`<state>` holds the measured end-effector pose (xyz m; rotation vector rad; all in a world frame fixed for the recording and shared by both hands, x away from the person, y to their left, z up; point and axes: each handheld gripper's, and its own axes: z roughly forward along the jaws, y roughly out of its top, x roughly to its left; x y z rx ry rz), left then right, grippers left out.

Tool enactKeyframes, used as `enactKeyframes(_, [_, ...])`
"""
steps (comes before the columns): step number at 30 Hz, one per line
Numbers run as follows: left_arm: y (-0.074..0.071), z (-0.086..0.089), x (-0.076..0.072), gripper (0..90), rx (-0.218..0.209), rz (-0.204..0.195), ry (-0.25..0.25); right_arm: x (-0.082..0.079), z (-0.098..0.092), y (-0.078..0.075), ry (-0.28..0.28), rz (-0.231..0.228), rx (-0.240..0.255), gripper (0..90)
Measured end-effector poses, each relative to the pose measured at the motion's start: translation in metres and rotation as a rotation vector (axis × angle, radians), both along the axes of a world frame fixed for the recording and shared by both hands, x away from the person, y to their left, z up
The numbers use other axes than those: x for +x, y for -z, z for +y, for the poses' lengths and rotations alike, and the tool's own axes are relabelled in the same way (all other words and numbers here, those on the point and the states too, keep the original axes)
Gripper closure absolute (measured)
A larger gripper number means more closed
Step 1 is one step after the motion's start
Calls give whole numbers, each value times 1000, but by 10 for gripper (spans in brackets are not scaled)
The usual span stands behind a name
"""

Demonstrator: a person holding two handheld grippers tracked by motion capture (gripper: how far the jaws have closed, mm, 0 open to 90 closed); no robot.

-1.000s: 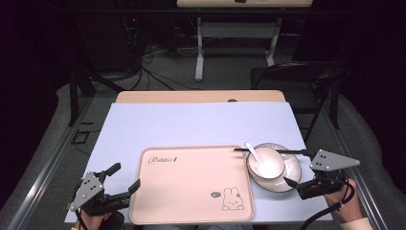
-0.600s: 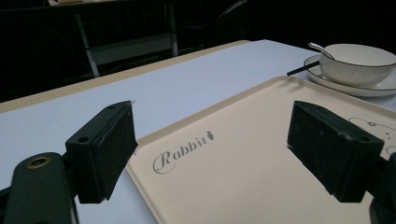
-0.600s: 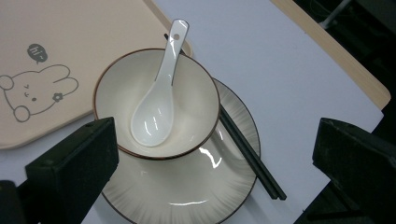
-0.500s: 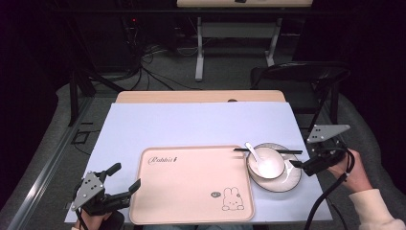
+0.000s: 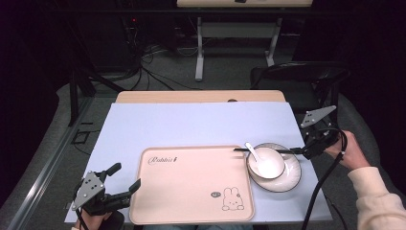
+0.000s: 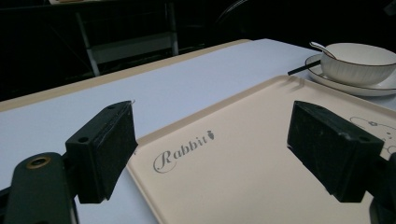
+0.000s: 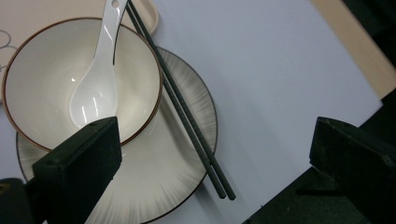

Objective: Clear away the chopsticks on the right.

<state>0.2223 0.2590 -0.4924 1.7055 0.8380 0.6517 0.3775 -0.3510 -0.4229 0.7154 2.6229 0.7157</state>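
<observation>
Black chopsticks (image 7: 187, 112) lie across the plate (image 5: 291, 178) rim beside the bowl (image 5: 266, 162), likely the pickup, as the right tool (image 5: 299, 151) hovers wide open and empty at their right end, left tool (image 5: 125, 187) open, idle near the tray (image 5: 191, 187).

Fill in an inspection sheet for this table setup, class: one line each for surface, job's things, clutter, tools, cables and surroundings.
Surface: pale sheet over a wooden table.
Job's things: pink rabbit tray, bare; bowl on a plate right of the tray; white spoon in the bowl; dark chopsticks lying across the plate, tips over the tray corner.
Clutter: nothing seen.
Tools: left tool open at the tray's near left corner; right tool open beside the chopsticks' ends.
Cables: black cable trailing from the right tool.
Surroundings: dark floor, wiring, a table frame, a chair.
</observation>
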Motion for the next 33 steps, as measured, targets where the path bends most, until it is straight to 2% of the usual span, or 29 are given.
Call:
enactKeyframes(1, [0, 0, 0, 154, -3, 0, -1, 5, 2, 4, -17, 9, -48, 32])
enactKeyframes(5, [0, 0, 0, 154, -3, 0, 0, 10, 5, 9, -41, 41, -86, 59])
enactKeyframes(7, [0, 0, 0, 154, 0, 0, 0, 16, 12, 16, -64, 75, -119, 69])
enactKeyframes(10, [0, 0, 0, 154, 0, 0, 0, 19, 16, 21, -68, 98, -144, 93])
enactKeyframes(13, [0, 0, 0, 154, 2, -1, 2, 23, 18, 28, -84, 118, -162, 164])
enactKeyframes(14, [0, 0, 0, 154, 2, -1, 2, 24, 19, 31, -93, 126, -157, 235])
enactKeyframes(15, [0, 0, 0, 154, 1, 0, 1, 25, 20, 33, -108, 126, -162, 329])
enactKeyframes(16, [0, 0, 0, 154, 1, 0, 1, 25, 20, 33, -108, 126, -162, 329])
enactKeyframes(17, [0, 0, 0, 154, 2, 2, 0, 25, 23, 35, -124, 109, -189, 413])
enactKeyframes(21, [0, 0, 0, 154, 4, 1, 3, 23, 28, 46, -171, 107, -262, 564])
enactKeyframes(22, [0, 0, 0, 154, 4, 1, 3, 23, 28, 46, -171, 107, -262, 564])
enactKeyframes(23, [0, 0, 0, 154, 4, 1, 2, 21, 32, 53, -209, 101, -288, 629])
enactKeyframes(24, [0, 0, 0, 154, 4, 1, 2, 21, 32, 53, -209, 101, -288, 629])
enactKeyframes(28, [0, -1, 0, 154, 5, 3, 4, 21, 38, 58, -233, 96, -340, 706])
enactKeyframes(30, [0, 0, 0, 154, 4, 3, 3, 22, 40, 60, -249, 91, -340, 734])
enactKeyframes(32, [0, 0, 0, 154, 3, 4, 1, 23, 42, 61, -263, 98, -349, 751])
enactKeyframes(33, [0, 0, 0, 154, 5, 5, 2, 24, 44, 61, -253, 113, -373, 764])
